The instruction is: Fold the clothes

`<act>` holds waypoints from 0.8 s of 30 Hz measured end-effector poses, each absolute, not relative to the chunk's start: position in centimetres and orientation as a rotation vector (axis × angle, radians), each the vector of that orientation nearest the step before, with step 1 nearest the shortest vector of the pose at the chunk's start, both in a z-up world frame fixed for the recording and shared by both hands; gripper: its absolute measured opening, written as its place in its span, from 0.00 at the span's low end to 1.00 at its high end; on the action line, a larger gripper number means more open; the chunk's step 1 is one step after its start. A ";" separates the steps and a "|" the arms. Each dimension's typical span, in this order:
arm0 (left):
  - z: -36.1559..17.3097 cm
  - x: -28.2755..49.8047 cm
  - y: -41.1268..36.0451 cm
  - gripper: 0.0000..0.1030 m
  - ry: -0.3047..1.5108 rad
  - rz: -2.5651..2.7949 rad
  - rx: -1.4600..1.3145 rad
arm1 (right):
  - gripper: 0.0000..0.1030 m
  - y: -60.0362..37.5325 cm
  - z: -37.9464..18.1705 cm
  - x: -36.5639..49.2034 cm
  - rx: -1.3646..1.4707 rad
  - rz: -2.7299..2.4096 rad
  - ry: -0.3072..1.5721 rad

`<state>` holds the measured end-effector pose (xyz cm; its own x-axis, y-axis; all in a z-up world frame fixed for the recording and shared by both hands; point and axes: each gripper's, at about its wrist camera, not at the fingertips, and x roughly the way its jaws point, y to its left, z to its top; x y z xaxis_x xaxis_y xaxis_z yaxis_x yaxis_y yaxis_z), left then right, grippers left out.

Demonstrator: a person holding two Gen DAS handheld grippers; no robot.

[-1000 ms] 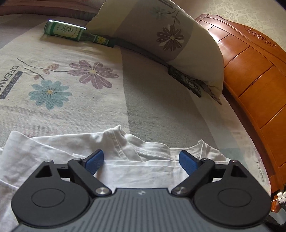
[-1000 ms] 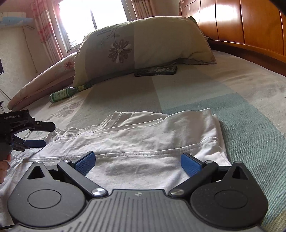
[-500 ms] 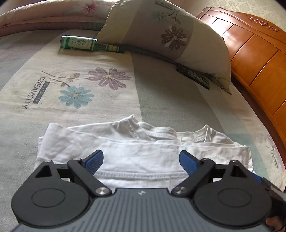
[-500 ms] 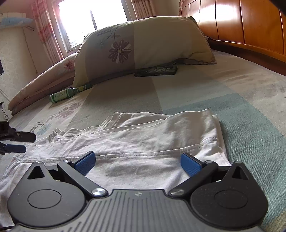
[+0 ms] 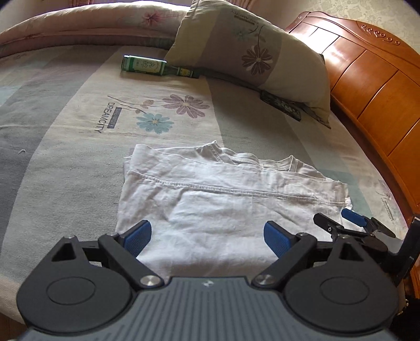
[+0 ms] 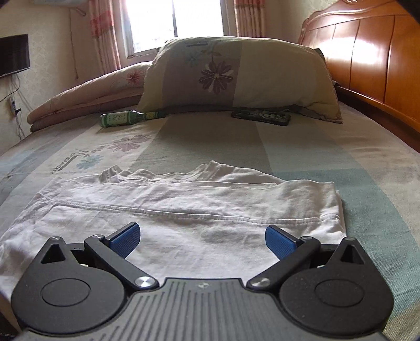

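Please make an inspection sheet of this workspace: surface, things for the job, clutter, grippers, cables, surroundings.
Surface: bed sheet with flower print and grey-green stripes, lying flat.
Job's things: white cotton T-shirt, folded over with a stitched hem across the top layer, collar on the far side.
Clutter: green glass bottle on its side; dark flat patterned case at the pillow's edge.
Grippers: left gripper open, empty, over the shirt; right gripper open, empty, over the shirt.
Cables: wires on the left wall, away from the bed.
Surroundings: large floral pillow, folded pink quilt, orange wooden headboard, bright window.
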<state>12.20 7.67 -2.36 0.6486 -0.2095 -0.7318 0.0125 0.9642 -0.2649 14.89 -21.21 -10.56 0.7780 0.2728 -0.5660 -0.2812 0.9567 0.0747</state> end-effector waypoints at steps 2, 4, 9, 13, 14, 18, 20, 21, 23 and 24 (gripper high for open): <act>-1.4 12.1 8.4 0.90 0.854 -0.137 -0.227 | 1.00 -18.6 -9.7 13.1 -0.084 0.392 0.598; -0.7 12.1 9.1 0.90 0.853 -0.139 -0.218 | 1.00 -15.1 -8.8 10.8 -0.185 0.508 0.579; 0.3 11.7 11.0 0.90 0.823 -0.173 -0.239 | 1.00 -7.0 -8.0 6.4 -0.398 0.722 0.539; 0.7 11.3 12.2 0.90 0.802 -0.223 -0.273 | 1.00 -0.9 -9.6 5.0 -0.562 0.773 0.546; 0.8 11.1 12.5 0.90 0.795 -0.228 -0.276 | 1.00 0.3 -10.1 4.8 -0.596 0.769 0.549; 1.3 9.9 14.0 0.90 0.750 -0.222 -0.289 | 1.00 3.8 -12.0 4.8 -0.742 0.640 0.534; 1.3 9.3 14.8 0.91 0.726 -0.221 -0.305 | 1.00 4.8 -12.3 4.8 -0.785 0.578 0.518; 1.3 9.1 15.2 0.92 0.716 -0.224 -0.316 | 1.00 5.2 -12.4 5.0 -0.798 0.564 0.506; 1.1 8.7 16.0 0.92 0.702 -0.230 -0.334 | 1.00 6.2 -12.5 5.1 -0.825 0.532 0.466; 1.1 8.6 16.3 0.92 0.695 -0.225 -0.337 | 1.00 6.6 -12.4 5.0 -0.826 0.519 0.433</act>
